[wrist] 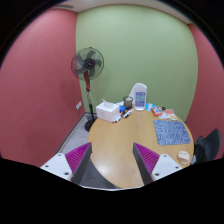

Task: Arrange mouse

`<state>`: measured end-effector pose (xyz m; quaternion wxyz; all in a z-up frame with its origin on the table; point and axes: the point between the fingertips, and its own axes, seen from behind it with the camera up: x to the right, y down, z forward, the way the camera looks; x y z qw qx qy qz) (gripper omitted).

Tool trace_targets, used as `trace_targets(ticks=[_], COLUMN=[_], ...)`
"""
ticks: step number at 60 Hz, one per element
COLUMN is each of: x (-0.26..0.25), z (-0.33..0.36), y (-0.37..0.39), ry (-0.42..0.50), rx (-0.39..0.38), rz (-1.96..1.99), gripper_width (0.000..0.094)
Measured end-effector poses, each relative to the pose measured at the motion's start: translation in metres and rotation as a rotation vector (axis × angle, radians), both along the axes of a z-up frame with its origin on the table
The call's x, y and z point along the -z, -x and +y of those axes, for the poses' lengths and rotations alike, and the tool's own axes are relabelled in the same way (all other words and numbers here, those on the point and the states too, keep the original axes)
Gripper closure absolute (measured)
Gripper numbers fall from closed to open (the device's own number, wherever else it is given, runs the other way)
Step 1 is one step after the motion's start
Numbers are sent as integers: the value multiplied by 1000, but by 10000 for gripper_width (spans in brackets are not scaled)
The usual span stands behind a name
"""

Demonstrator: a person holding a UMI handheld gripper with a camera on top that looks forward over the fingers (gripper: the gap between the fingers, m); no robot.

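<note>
A small white mouse point(184, 156) lies on the round wooden table point(120, 140) near its right edge, well beyond and to the right of my fingers. A blue patterned mat point(172, 132) lies just behind the mouse. My gripper point(112, 165) is open and empty, held over the table's near edge. Its magenta pads point(78, 157) stand wide apart with only bare tabletop between them.
A white box point(106, 108), a clear jug point(139, 97) and small items stand at the table's far side. A standing fan point(88, 66) is behind the table at the left. A dark chair point(210, 145) stands at the right.
</note>
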<state>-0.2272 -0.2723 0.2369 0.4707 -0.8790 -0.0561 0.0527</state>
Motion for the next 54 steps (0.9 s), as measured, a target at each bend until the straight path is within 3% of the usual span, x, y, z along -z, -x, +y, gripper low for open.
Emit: trace_targets(ticks=[12, 31, 54], x=[25, 116, 203], z=[-20, -71, -6], y=[-32, -178, -388], ry=[39, 131, 126], rx=[66, 134, 198], rz=[9, -46, -153], gripper_width=[97, 98, 104])
